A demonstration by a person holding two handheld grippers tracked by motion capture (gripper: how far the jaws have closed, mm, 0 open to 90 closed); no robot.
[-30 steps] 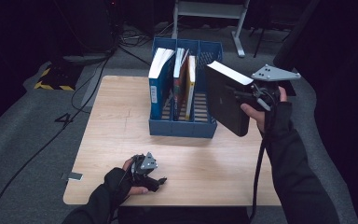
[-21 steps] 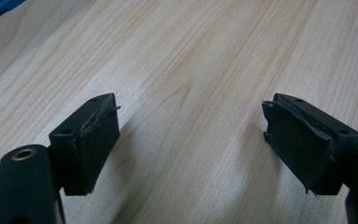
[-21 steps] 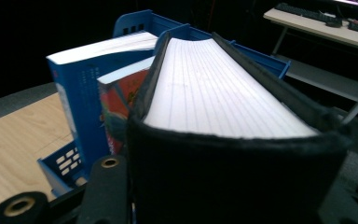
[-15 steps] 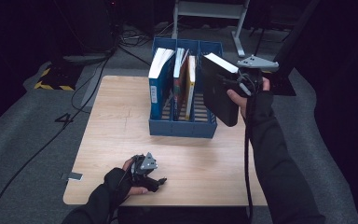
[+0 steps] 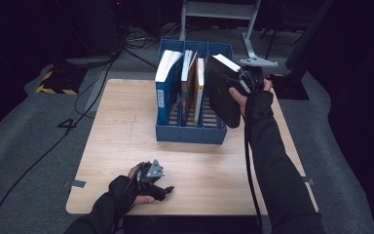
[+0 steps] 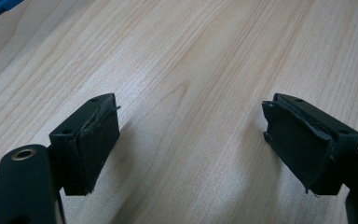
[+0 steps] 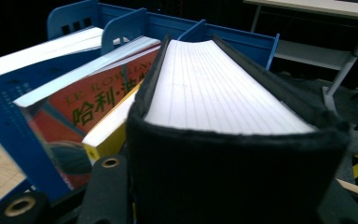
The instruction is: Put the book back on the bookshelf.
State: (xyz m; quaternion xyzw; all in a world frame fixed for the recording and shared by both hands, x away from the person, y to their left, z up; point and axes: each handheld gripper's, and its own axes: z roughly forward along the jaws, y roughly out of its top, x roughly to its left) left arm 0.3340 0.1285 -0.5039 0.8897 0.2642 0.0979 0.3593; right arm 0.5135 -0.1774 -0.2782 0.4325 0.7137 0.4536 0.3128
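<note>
Right gripper fingers clamp black book, raised; left gripper fingers wide, tabletop-low.

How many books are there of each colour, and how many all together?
Blue book standing in the blue file rack: 1
Red-orange book with a printed cover: 1
Yellow book: 1
Thick black book held in the right gripper: 1
Total: 4 books
</note>
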